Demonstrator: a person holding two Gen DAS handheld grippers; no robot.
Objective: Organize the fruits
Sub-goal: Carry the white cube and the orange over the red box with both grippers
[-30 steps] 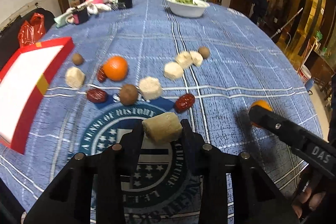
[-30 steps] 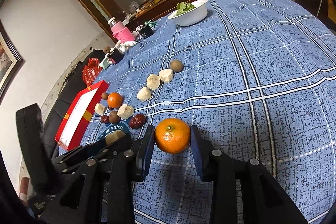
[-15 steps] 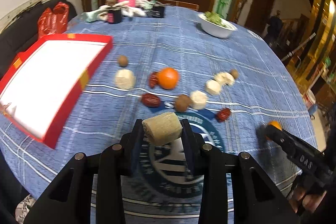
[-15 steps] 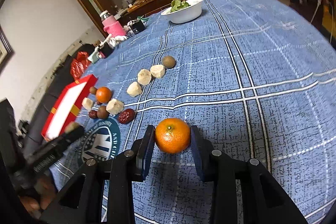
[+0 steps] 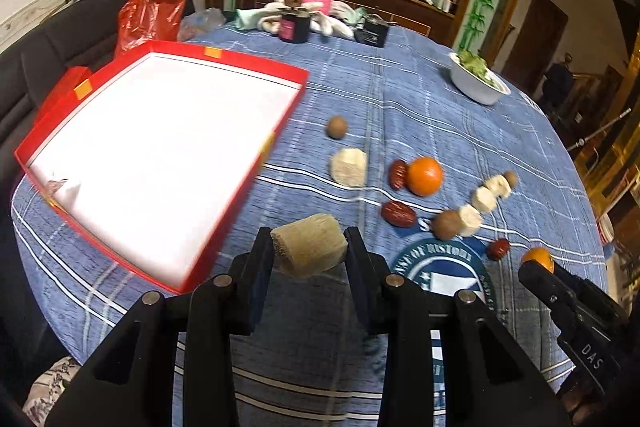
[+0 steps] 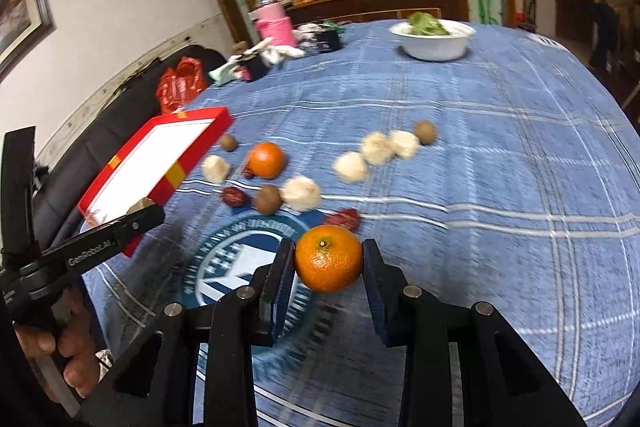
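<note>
On blue plaid tablecloth [image 5: 420, 99]: L gripper [image 5: 309, 253] clamps beige chunk [image 5: 309, 250], R gripper [image 6: 329, 259] clamps orange [image 6: 329, 259].

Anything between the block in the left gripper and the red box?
Nothing. In the left wrist view only bare blue tablecloth separates the held block from the near edge of the red box.
</note>
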